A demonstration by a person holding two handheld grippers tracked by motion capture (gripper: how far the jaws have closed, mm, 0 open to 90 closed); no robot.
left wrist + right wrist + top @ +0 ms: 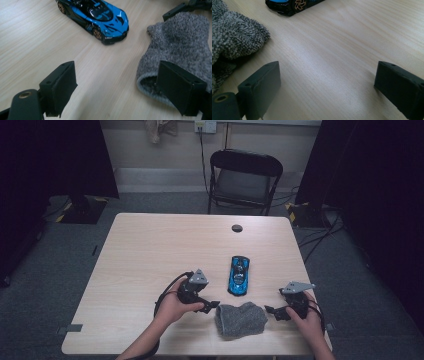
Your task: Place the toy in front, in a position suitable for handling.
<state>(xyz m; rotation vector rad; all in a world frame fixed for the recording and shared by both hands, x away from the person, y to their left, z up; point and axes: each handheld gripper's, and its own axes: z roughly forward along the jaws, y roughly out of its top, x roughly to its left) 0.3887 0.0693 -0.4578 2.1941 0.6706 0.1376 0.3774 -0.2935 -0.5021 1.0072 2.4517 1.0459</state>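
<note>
grey sock [241,319] | crumpled, flat on table | just below blue car [239,275]

high view overhead; gripper views low, close, sharing sock [180,47], perhaps car [96,17].

Left hand-held gripper [214,306]: black body, grey three-cornered plate on top, black looping cable.
Right hand-held gripper [270,311]: black, same grey plate.
Jaws: black blocks, small screw holes.

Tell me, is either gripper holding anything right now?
Nothing held. Left gripper open at the grey knitted sock cuff; right gripper open over bare table.
</note>
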